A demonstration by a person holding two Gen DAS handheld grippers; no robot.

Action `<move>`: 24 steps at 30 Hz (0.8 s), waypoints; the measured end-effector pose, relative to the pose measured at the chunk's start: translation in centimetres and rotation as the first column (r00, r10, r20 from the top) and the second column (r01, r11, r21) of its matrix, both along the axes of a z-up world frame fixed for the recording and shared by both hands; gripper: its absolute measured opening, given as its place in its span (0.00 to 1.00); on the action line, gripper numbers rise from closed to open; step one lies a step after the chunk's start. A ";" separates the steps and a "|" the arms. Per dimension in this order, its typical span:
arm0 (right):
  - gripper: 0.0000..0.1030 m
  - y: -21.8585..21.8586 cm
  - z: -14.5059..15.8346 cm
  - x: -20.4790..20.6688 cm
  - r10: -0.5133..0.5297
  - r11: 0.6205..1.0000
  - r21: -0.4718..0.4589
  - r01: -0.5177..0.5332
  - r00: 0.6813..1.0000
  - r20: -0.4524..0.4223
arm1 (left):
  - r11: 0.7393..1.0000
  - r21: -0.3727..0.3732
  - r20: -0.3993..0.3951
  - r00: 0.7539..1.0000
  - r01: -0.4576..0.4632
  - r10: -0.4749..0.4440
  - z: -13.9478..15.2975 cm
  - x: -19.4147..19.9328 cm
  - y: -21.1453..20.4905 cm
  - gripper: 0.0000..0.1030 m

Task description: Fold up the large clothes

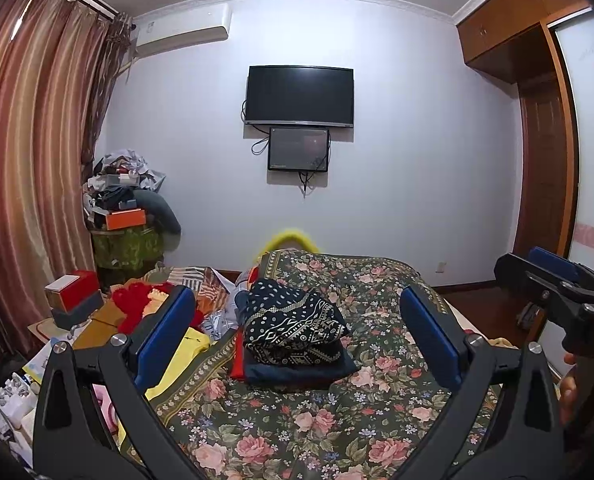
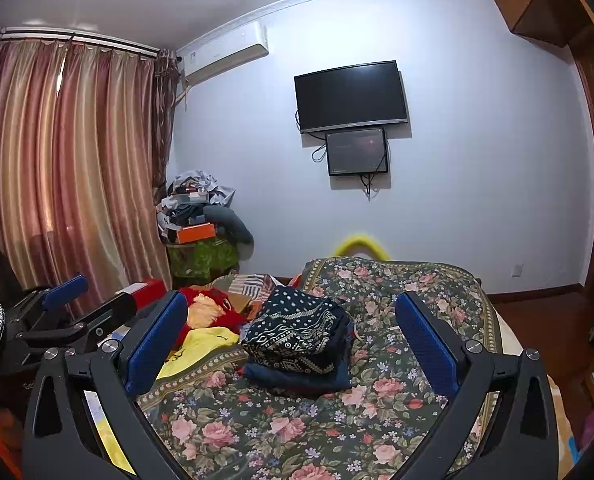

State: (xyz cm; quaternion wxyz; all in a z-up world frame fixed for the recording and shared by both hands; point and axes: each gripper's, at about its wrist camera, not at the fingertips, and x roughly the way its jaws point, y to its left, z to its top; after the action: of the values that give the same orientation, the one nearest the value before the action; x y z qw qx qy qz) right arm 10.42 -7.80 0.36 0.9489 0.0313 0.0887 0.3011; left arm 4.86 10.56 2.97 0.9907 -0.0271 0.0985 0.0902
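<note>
Left tongs: your left black gripper with blue pads (image 1: 297, 332) is spread wide, grasping nothing, above the bed.
Right tongs: your right black gripper with blue pads (image 2: 293, 332) is likewise released and empty; in the left view it shows at the right edge, partial white letters "DA" on its body.
Clothes: folded navy garment with white paisley and geometric print (image 1: 293, 328) sits on top of a folded dark blue garment (image 1: 301, 372), a red piece under its left edge.
Where: the stack rests mid-bed on the dark green rose-print bedspread (image 1: 297, 432), between your pads in both views.
Beside: yellow garment with a black printed logo (image 2: 201, 346), logo unreadable.
Wall: black flat television (image 1: 299, 95); brand too small to read.
</note>
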 end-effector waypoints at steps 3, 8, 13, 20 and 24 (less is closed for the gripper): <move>1.00 0.0 0.0 0.0 -0.002 1.000 0.001 0.002 1.000 -0.003 | 1.000 0.003 -0.002 1.000 0.003 -0.003 -0.1 0.1 0.0 1.00; 1.00 -0.1 0.0 0.1 -0.005 1.000 0.000 0.005 1.000 -0.009 | 1.000 0.000 -0.002 1.000 0.004 -0.004 -0.1 0.1 0.0 1.00; 1.00 -0.1 -0.1 0.1 -0.005 1.000 -0.006 0.005 1.000 -0.014 | 1.000 -0.011 -0.004 1.000 0.007 -0.007 -0.3 0.3 0.2 1.00; 1.00 -0.1 -0.2 0.2 -0.002 1.000 -0.008 0.002 1.000 -0.023 | 0.999 -0.038 -0.011 1.000 0.024 -0.025 -0.4 0.4 0.7 1.00; 1.00 -0.1 -0.2 0.2 -0.009 1.000 -0.013 0.009 1.000 -0.019 | 0.999 -0.031 -0.014 0.999 0.039 -0.039 -0.4 0.6 0.6 1.00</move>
State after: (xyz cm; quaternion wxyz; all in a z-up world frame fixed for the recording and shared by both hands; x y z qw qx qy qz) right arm 10.59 -7.86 0.15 0.9495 0.0286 0.0993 0.2961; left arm 5.44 11.17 2.53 0.9910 -0.0396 0.1077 0.0695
